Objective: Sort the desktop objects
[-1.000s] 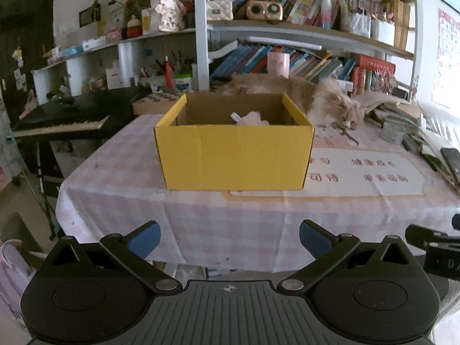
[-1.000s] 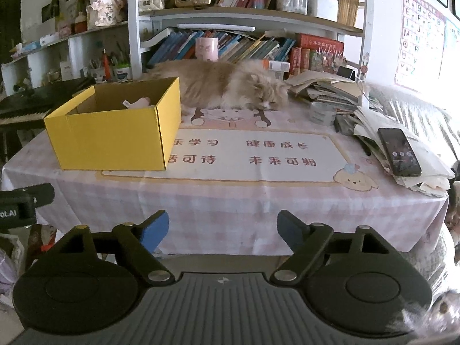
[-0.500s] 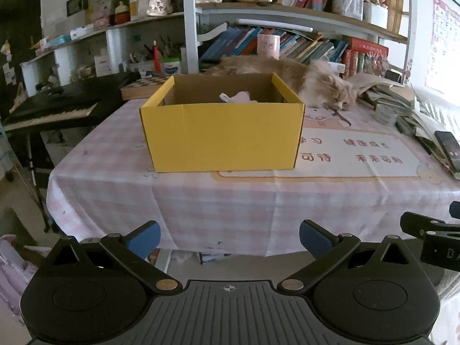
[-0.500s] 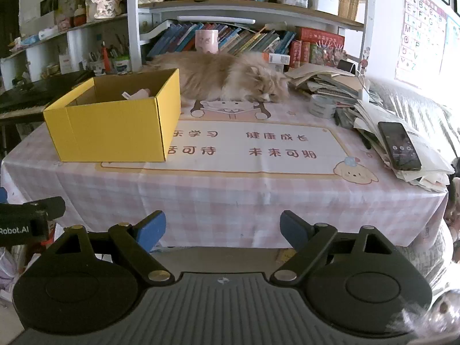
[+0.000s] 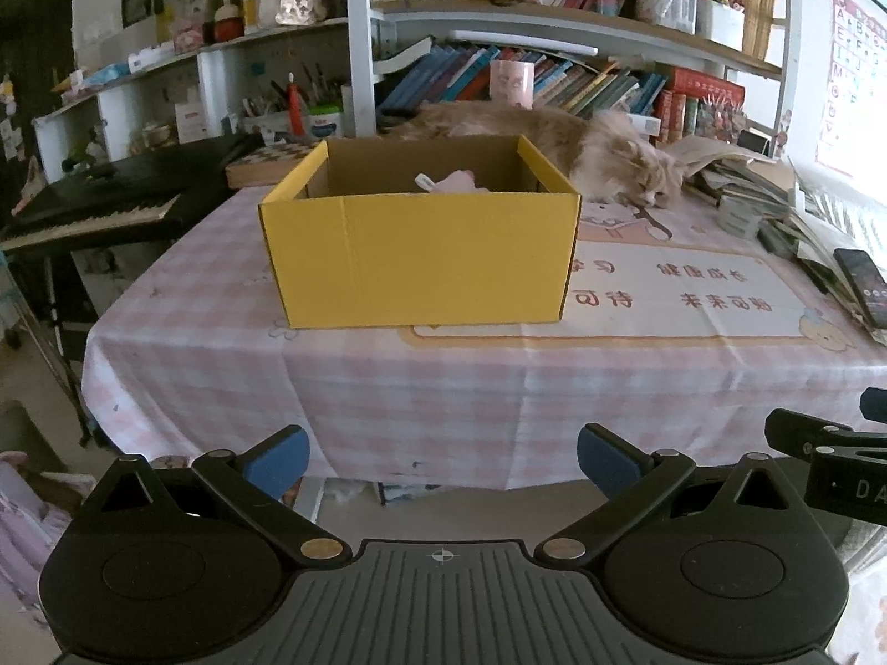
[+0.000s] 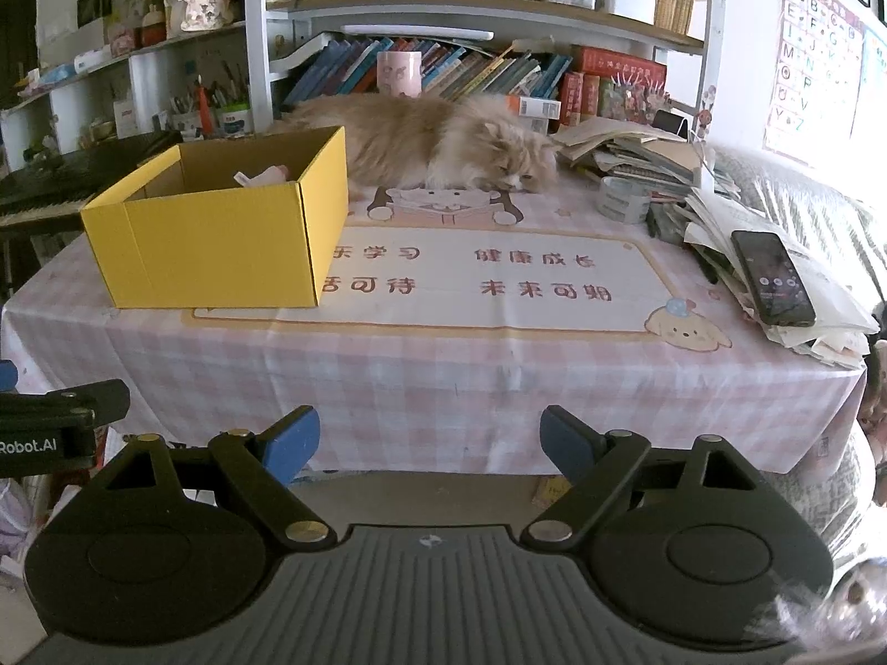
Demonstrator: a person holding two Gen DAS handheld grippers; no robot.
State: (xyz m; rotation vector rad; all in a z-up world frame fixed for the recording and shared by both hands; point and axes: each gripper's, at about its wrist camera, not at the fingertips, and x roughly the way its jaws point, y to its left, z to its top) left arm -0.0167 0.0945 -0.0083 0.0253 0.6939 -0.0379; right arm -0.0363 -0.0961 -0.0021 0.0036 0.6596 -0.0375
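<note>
A yellow cardboard box [image 5: 421,255] stands on the pink checked tablecloth; it also shows in the right wrist view [image 6: 222,244]. A pale pink object [image 5: 452,182] lies inside it, also seen in the right wrist view [image 6: 260,176]. My left gripper [image 5: 442,460] is open and empty, held in front of and below the table edge. My right gripper [image 6: 429,443] is open and empty, at the same distance from the table. A black phone [image 6: 771,277] lies on a paper stack at the right.
A fluffy cat [image 6: 443,138] lies on the table behind a printed mat [image 6: 471,277]. Books and papers [image 6: 637,160] and a tape roll [image 6: 623,199] crowd the right side. Bookshelves stand behind. A keyboard piano [image 5: 94,210] stands to the left.
Both grippers have drawn back and risen slightly, so the table looks lower and farther. Both stay open and empty.
</note>
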